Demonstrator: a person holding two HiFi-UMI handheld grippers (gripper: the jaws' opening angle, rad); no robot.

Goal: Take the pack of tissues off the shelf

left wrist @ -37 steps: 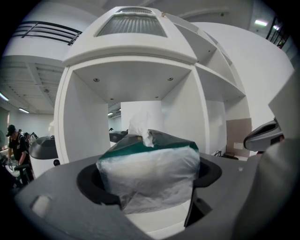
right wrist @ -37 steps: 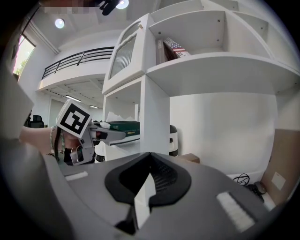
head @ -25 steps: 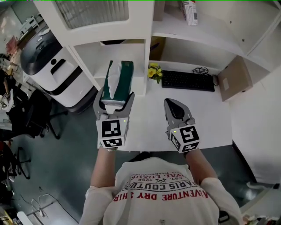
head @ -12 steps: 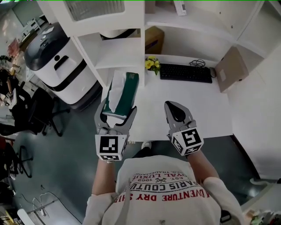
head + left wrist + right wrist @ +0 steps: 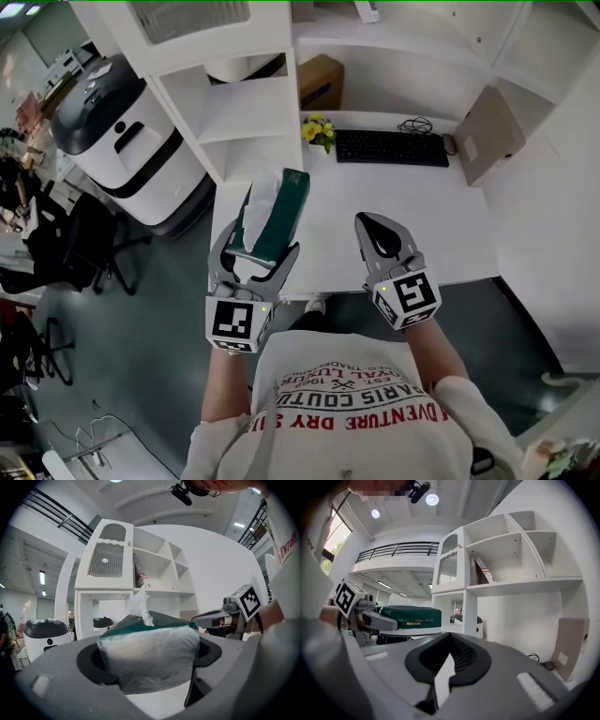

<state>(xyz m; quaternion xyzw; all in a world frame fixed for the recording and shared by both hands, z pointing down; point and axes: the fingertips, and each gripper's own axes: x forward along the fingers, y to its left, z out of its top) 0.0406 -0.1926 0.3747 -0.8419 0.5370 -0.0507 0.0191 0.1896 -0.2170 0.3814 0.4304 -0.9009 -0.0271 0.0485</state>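
Observation:
The pack of tissues (image 5: 272,214) is dark green with a clear plastic end and a white tissue sticking out of its top. My left gripper (image 5: 258,246) is shut on its near end and holds it in the air over the white desk's (image 5: 422,220) left front part, away from the white shelf (image 5: 248,112). In the left gripper view the pack (image 5: 140,639) fills the space between both pads. My right gripper (image 5: 370,225) hovers over the desk to the right, shut and holding nothing. From the right gripper view the pack (image 5: 410,617) shows lying level in the left gripper (image 5: 370,618).
A black keyboard (image 5: 392,148) and yellow flowers (image 5: 317,132) sit at the back of the desk. A brown board (image 5: 480,131) leans at the right. A cardboard box (image 5: 319,82) stands in the shelf. A white and black machine (image 5: 122,141) stands left of the shelf.
The left gripper has carried the pack back from the shelf opening towards the person and over the desk. The right gripper has kept its place beside it.

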